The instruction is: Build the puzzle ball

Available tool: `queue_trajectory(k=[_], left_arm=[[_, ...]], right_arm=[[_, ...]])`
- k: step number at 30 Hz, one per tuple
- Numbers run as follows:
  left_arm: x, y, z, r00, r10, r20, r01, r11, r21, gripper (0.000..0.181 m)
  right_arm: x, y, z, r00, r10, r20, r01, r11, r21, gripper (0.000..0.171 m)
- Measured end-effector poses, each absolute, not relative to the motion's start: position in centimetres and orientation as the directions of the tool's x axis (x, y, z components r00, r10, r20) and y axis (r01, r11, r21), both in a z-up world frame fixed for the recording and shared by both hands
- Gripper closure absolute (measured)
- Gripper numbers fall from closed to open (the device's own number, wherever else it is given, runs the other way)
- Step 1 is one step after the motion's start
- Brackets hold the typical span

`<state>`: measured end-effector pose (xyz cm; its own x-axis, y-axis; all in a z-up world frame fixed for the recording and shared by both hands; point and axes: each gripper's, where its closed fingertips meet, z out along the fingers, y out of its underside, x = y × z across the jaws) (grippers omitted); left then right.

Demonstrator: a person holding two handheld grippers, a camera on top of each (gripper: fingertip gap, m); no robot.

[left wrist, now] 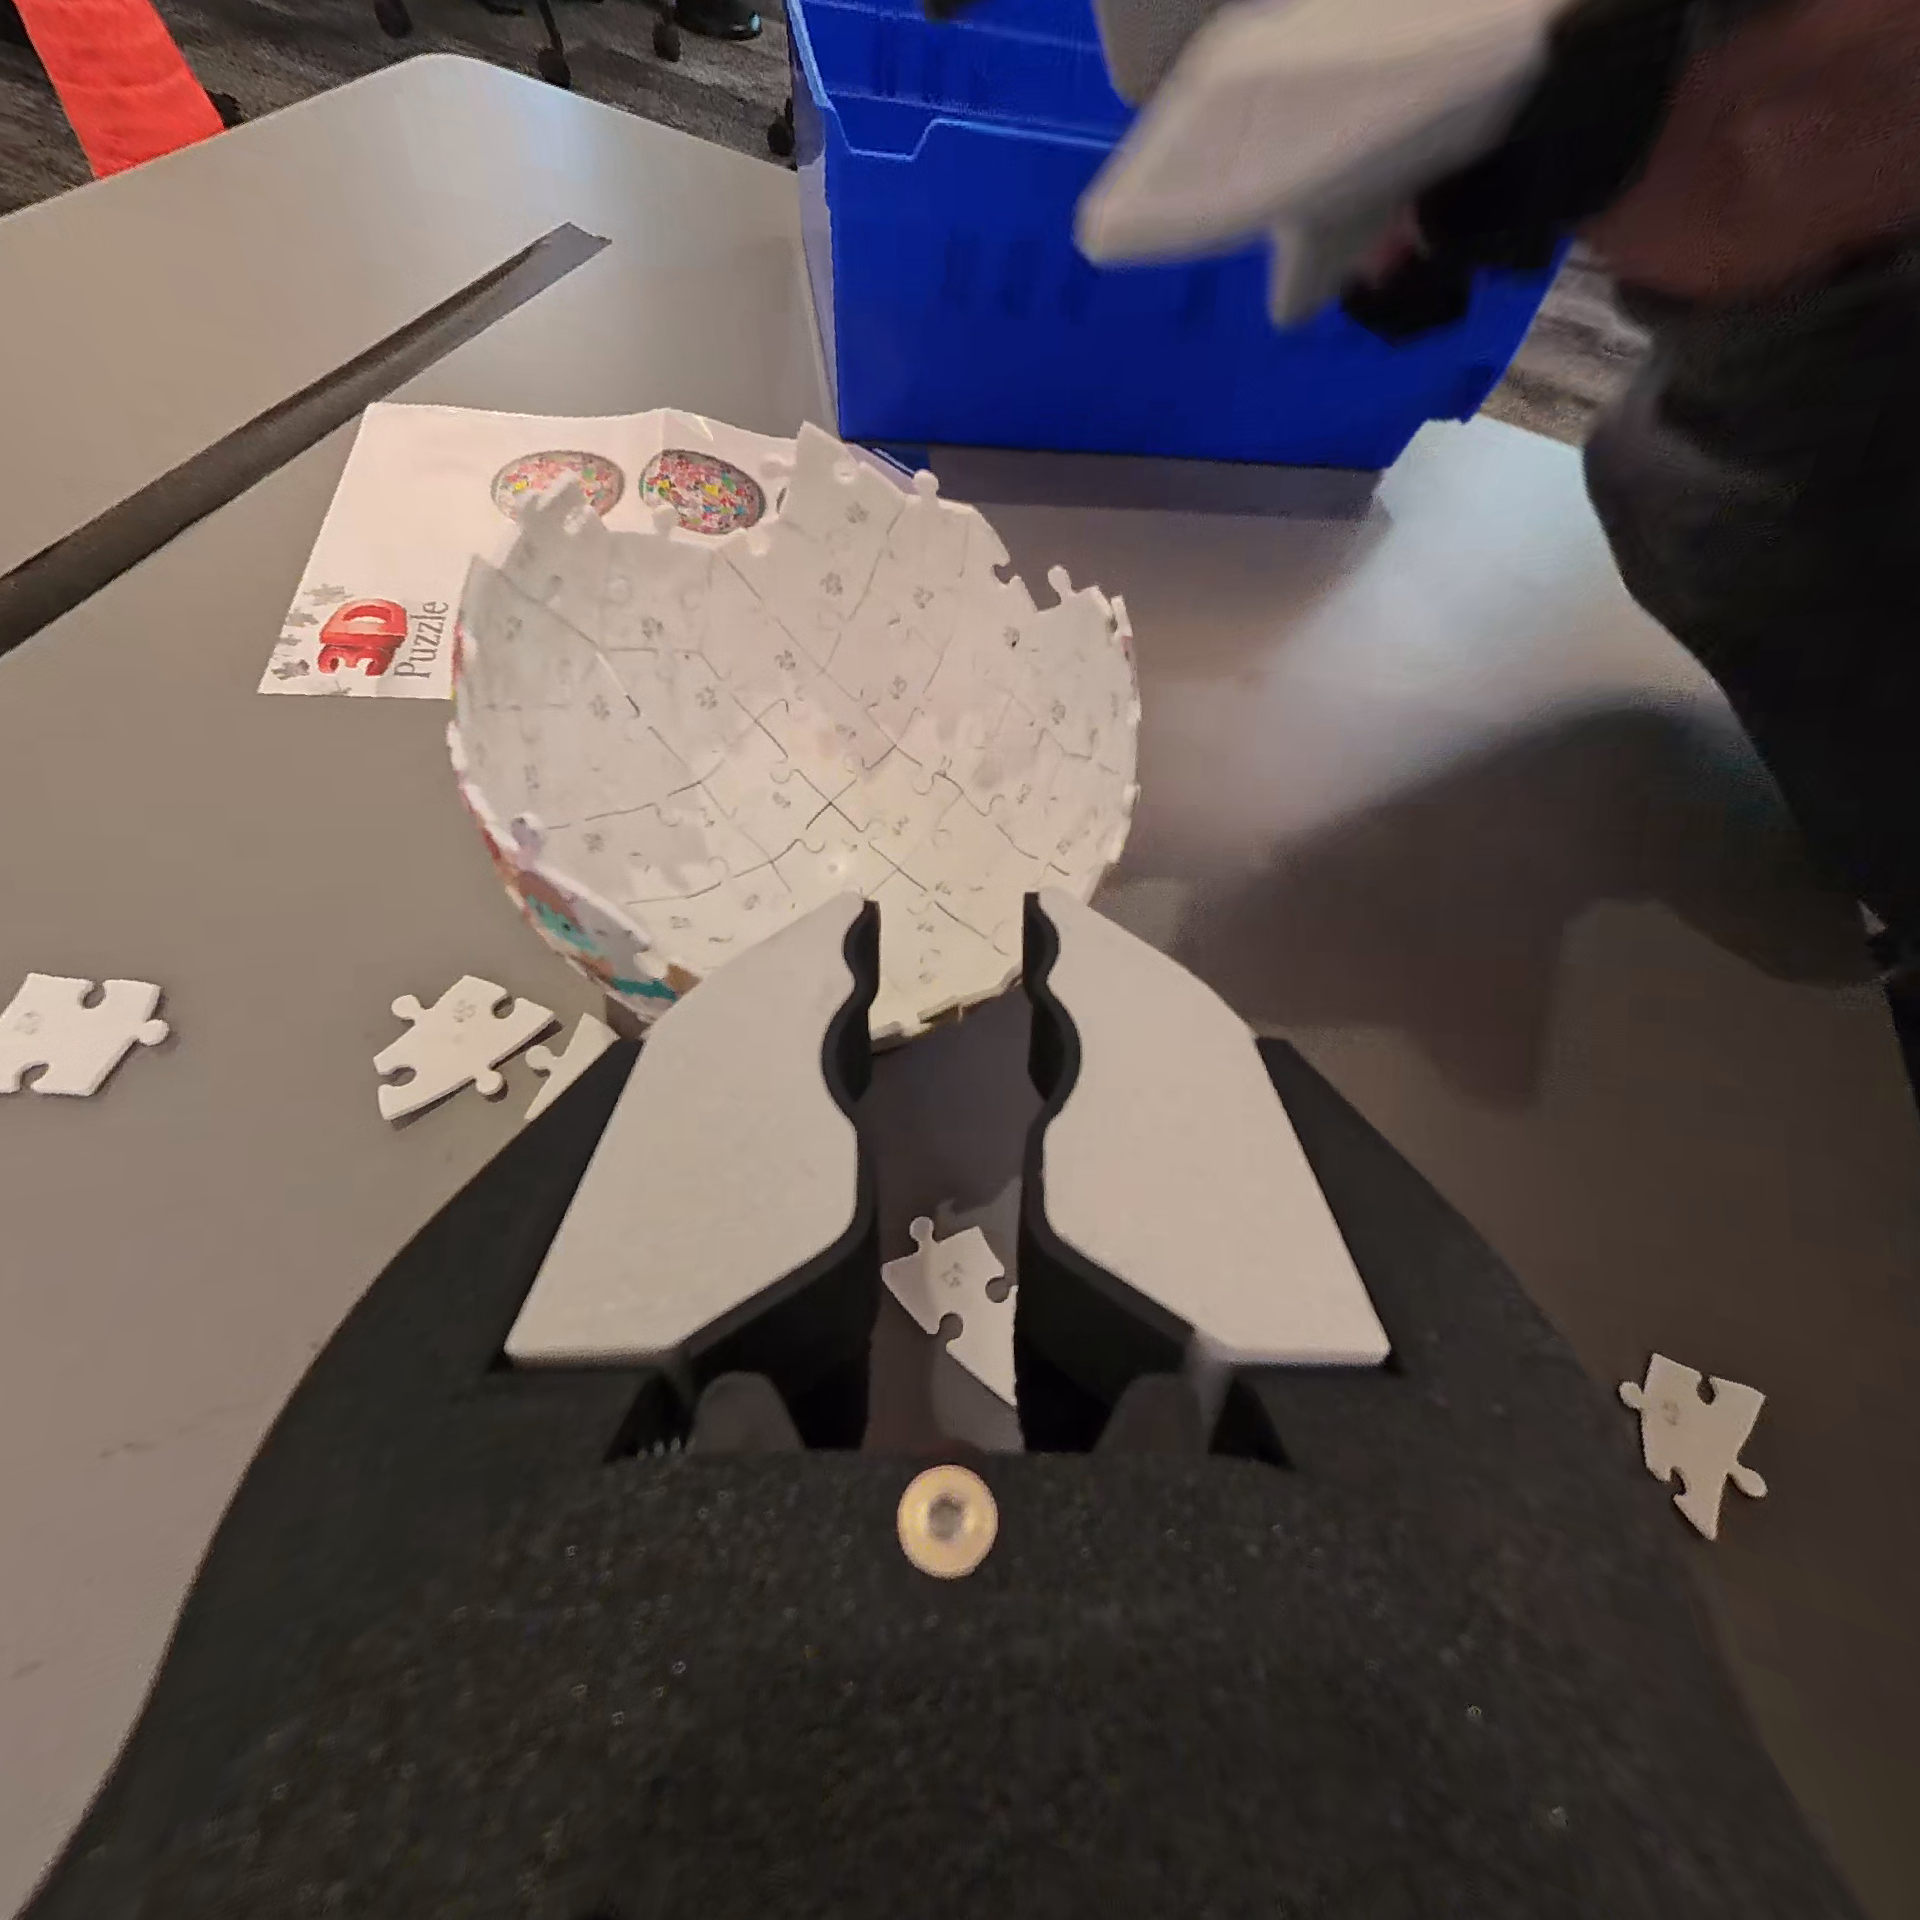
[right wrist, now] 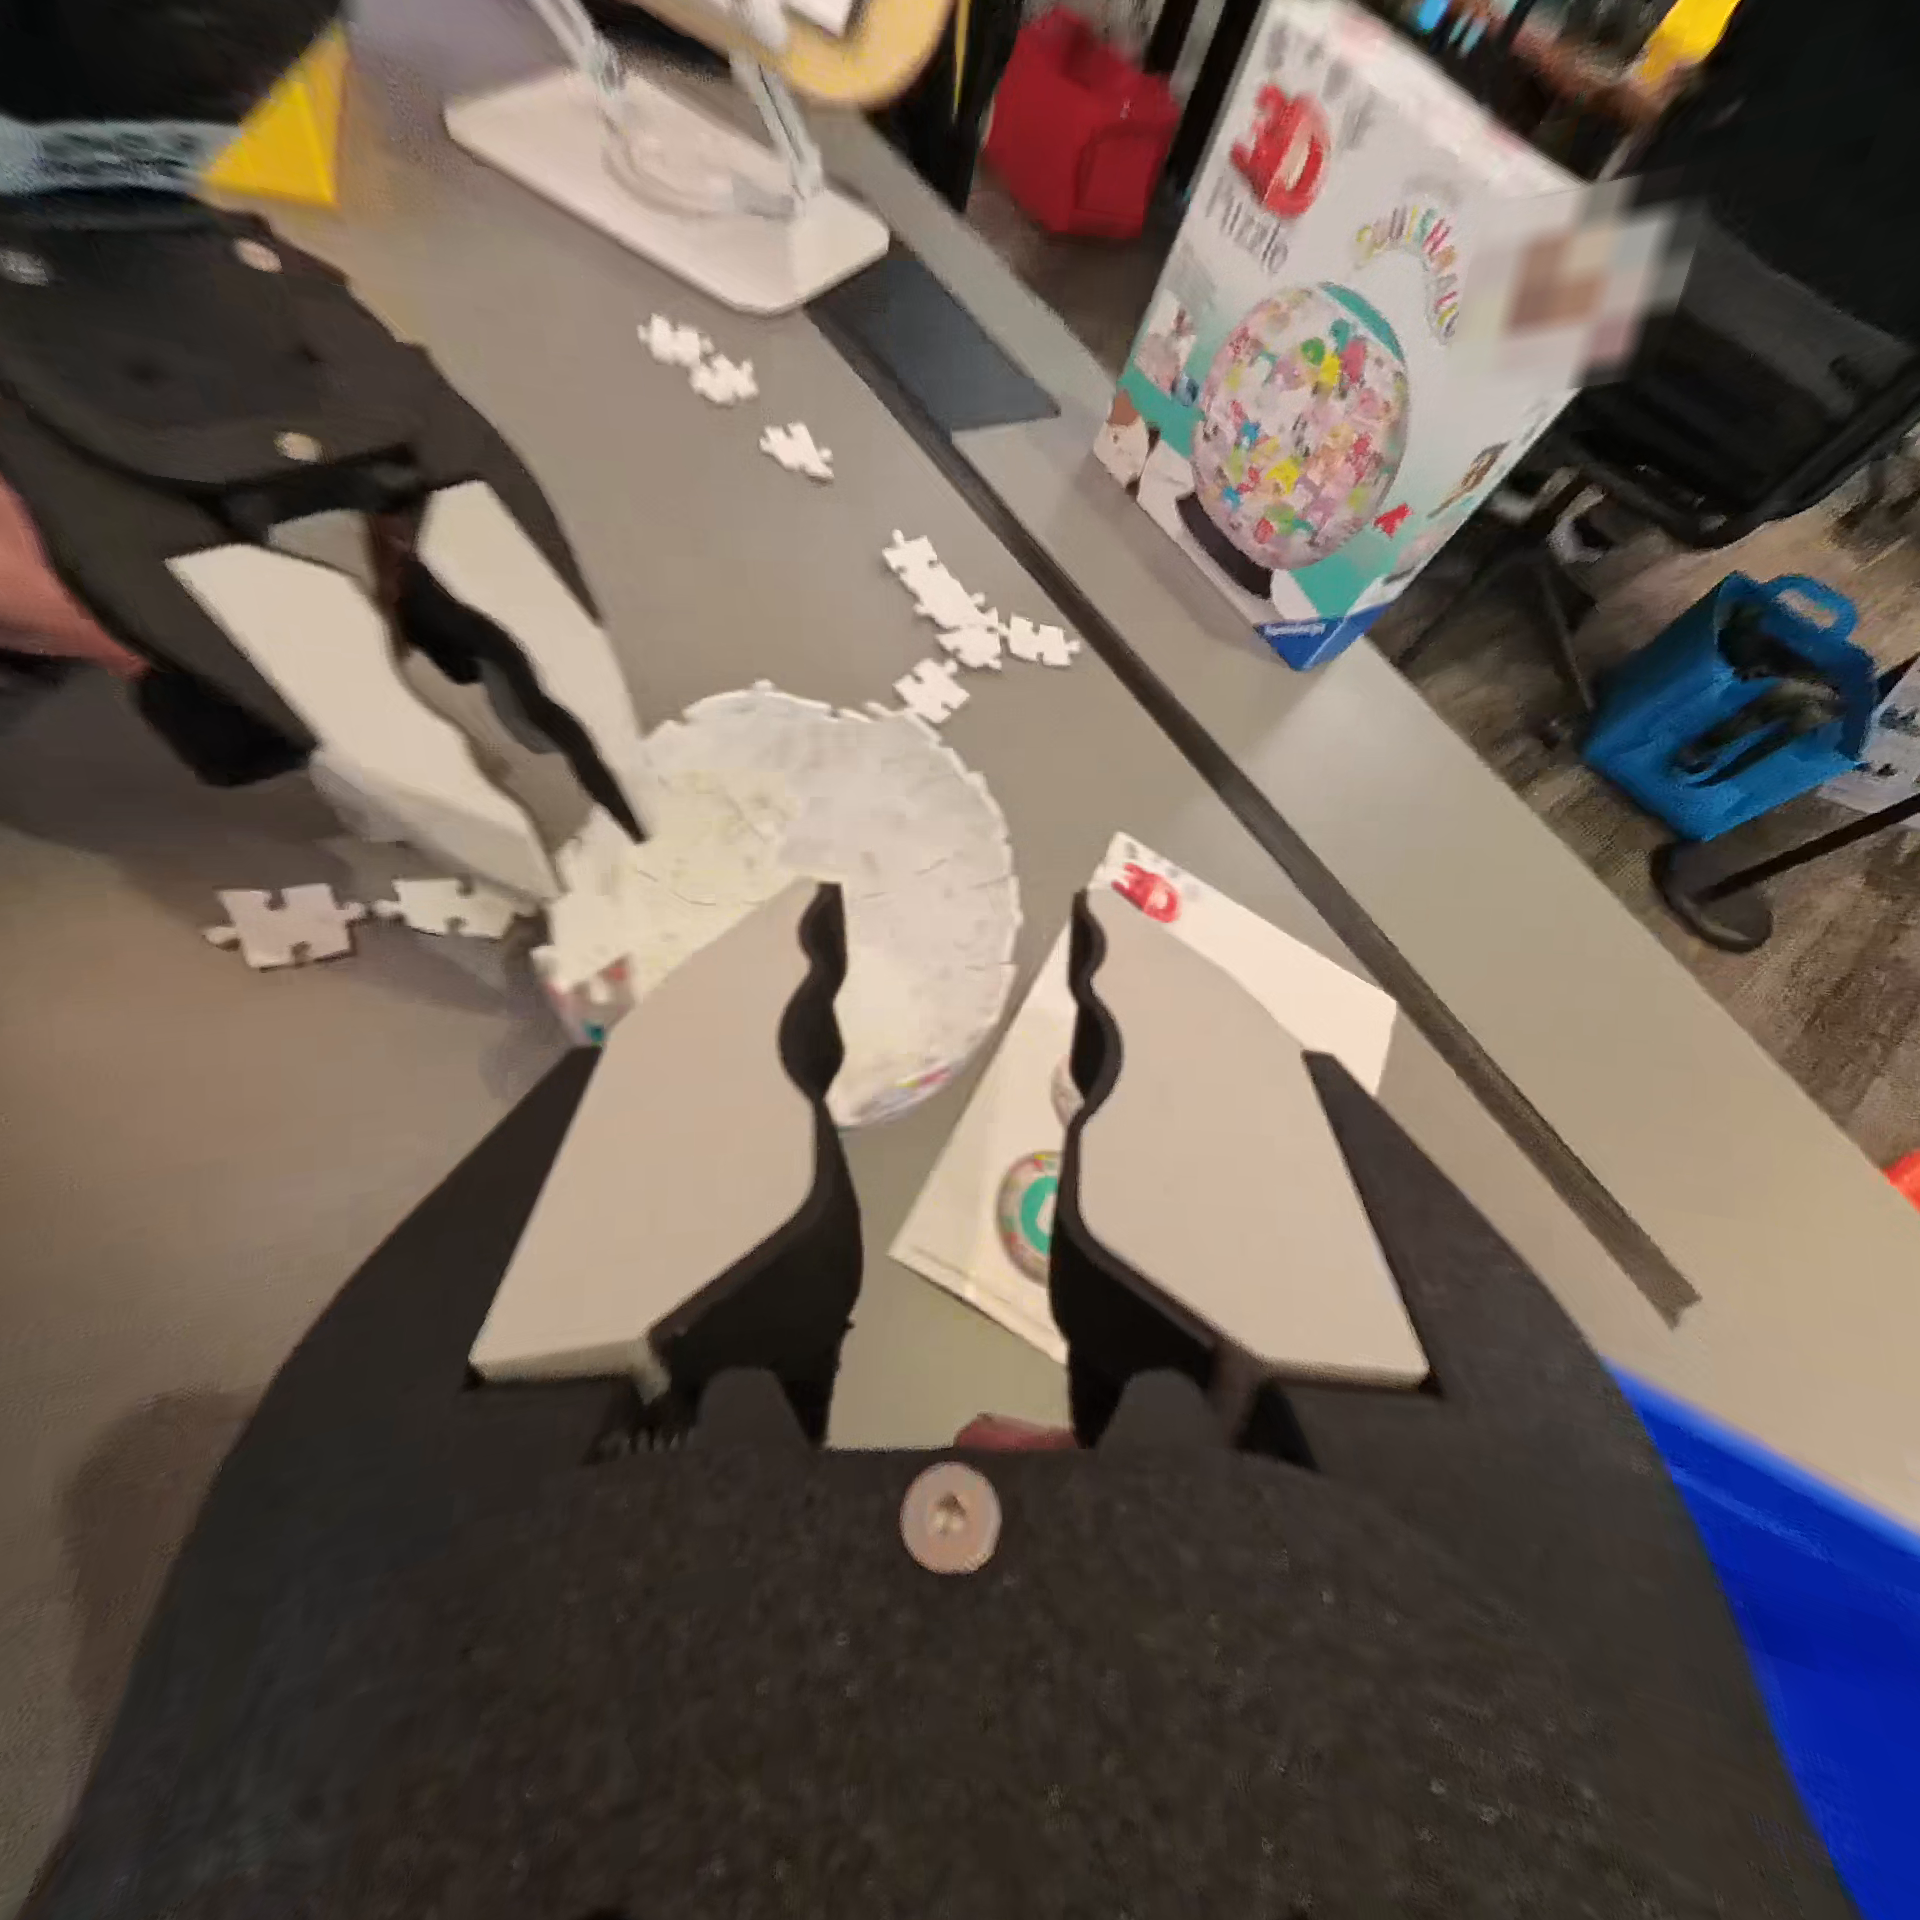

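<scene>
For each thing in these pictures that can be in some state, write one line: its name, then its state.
Puzzle ball: half built, an open shell with the white inside showing.
Loose pieces: unattached, white side up on the table.
Leaflet: unfolded, flat beside the ball.
Puzzle box: upright.
Blue crate: standing behind the ball; contents unseen.
Left gripper: open, empty.
Right gripper: open, empty.

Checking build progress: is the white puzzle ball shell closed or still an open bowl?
Open. The white puzzle ball shell is a partial bowl with a jagged rim, numbered inside faces exposed; loose white pieces lie on the grey table.
</scene>
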<state>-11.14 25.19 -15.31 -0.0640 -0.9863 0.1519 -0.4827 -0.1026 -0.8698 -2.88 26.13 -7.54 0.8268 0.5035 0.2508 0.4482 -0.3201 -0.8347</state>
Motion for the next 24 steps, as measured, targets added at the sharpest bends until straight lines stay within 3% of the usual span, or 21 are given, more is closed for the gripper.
queue_trajectory(k=[5,10,24], left_arm=[[-11.1,25.1,-15.7,-0.051,-0.988,0.144,-0.487,-0.101,-0.867,0.156],[-11.0,25.1,-15.8,-0.055,-0.988,0.142,-0.482,-0.099,-0.87,0.156],[-10.9,25.0,-15.7,-0.077,-0.981,0.178,-0.467,-0.122,-0.876,0.157]], right_arm=[[-2.0,30.3,-10.2,0.778,0.591,0.213,0.571,-0.526,-0.63,0.133],[-2.4,31.1,-13.8,0.732,0.619,0.284,0.668,-0.574,-0.473,0.133],[-2.6,32.6,-15.7,0.704,0.677,0.214,0.705,-0.63,-0.325,0.151]])
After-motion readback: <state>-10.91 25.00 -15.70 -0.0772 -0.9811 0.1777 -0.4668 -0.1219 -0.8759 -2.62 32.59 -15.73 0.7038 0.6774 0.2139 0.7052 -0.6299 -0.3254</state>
